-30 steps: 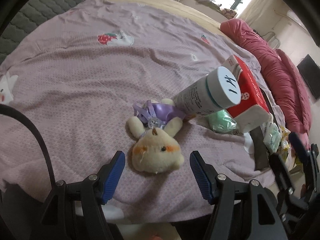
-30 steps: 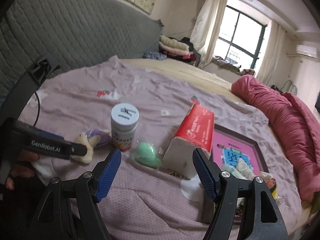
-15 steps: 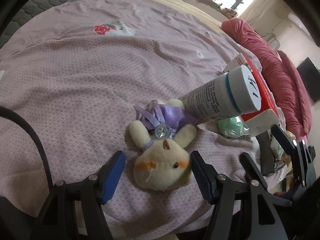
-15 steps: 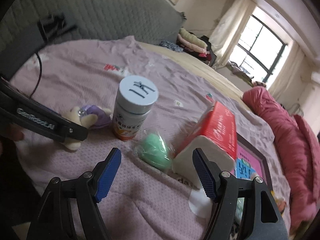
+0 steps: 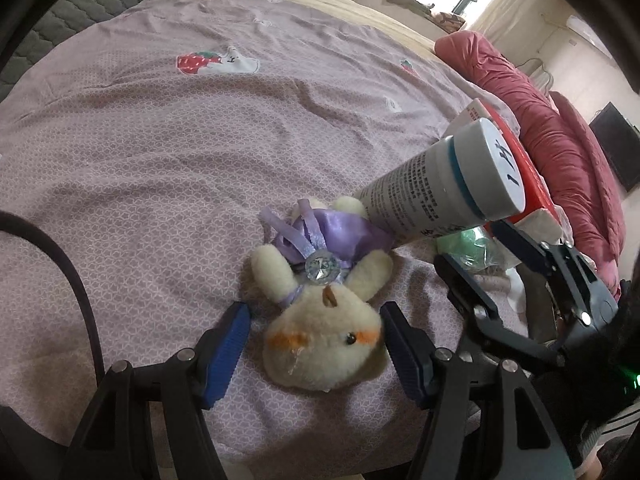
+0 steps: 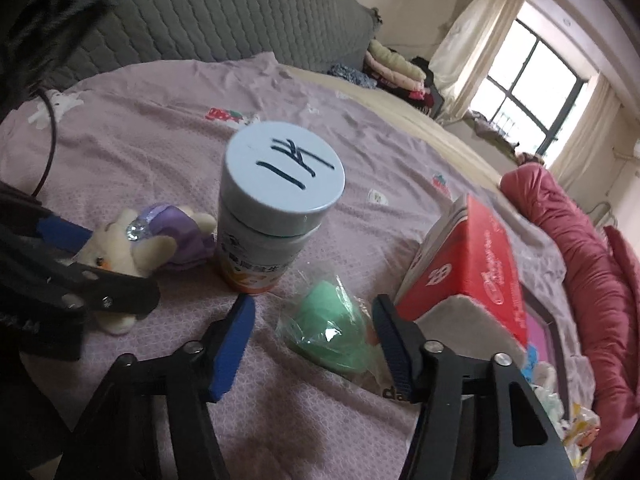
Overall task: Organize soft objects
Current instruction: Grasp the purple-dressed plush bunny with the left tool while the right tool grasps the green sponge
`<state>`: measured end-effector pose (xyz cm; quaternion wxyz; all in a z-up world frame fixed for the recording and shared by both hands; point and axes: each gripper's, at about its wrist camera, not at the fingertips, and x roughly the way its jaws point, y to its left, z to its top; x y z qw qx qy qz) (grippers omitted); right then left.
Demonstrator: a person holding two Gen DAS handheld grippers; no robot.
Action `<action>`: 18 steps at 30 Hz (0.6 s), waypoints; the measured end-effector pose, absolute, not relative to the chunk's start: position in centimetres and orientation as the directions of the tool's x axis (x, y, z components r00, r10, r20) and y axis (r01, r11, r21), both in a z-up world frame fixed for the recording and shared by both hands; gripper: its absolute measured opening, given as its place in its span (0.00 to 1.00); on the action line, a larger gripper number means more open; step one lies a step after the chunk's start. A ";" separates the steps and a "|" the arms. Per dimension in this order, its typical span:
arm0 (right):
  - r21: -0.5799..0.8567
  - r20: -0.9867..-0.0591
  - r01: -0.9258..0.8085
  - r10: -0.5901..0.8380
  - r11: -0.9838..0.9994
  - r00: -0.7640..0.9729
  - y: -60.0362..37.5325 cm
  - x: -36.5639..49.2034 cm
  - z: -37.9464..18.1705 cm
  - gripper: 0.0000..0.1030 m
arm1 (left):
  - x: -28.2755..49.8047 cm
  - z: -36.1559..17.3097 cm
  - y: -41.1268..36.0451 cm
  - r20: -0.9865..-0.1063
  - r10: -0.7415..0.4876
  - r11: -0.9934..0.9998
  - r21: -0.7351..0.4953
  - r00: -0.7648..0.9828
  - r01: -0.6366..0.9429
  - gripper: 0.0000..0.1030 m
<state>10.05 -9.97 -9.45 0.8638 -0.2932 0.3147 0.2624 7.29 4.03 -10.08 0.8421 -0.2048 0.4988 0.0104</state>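
Observation:
A cream plush bunny (image 5: 324,336) in a purple satin dress lies on the purple bedsheet (image 5: 168,132). My left gripper (image 5: 314,344) is open, its blue pads on either side of the bunny's head. The bunny also shows in the right wrist view (image 6: 132,244). A green soft sponge in clear wrap (image 6: 332,332) lies in front of my right gripper (image 6: 314,332), which is open with the sponge between its pads. The right gripper also appears in the left wrist view (image 5: 472,252), beside the sponge (image 5: 468,244).
A white bottle (image 6: 272,208) with a marked lid stands behind the sponge, touching the bunny's dress. A red tissue pack (image 6: 468,264) stands to the right. A pink framed board (image 6: 540,328) lies behind it. A rolled red quilt (image 6: 576,240) lies along the bed's right side.
Both grippers have moved forward and down. The bunny's head now sits between the left pads, and the green sponge between the right pads. Neither gripper has closed.

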 end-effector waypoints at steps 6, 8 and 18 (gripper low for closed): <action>-0.334 -0.730 -0.616 0.217 0.714 0.647 -9.8 11.6 -10.6 0.43 | 7.5 -10.1 4.1 -0.837 -0.187 0.915 -0.338 0.513 -0.218 0.64; -0.324 -0.731 -0.614 0.221 0.720 0.646 -9.9 12.0 -10.6 0.40 | 7.7 -10.1 3.9 -0.837 -0.182 0.919 -0.331 0.517 -0.214 0.64; -0.182 -0.669 -0.579 0.332 0.795 0.665 -12.0 11.8 -6.3 0.37 | 8.0 -9.9 4.4 -0.812 -0.181 0.923 -0.335 0.555 -0.189 0.48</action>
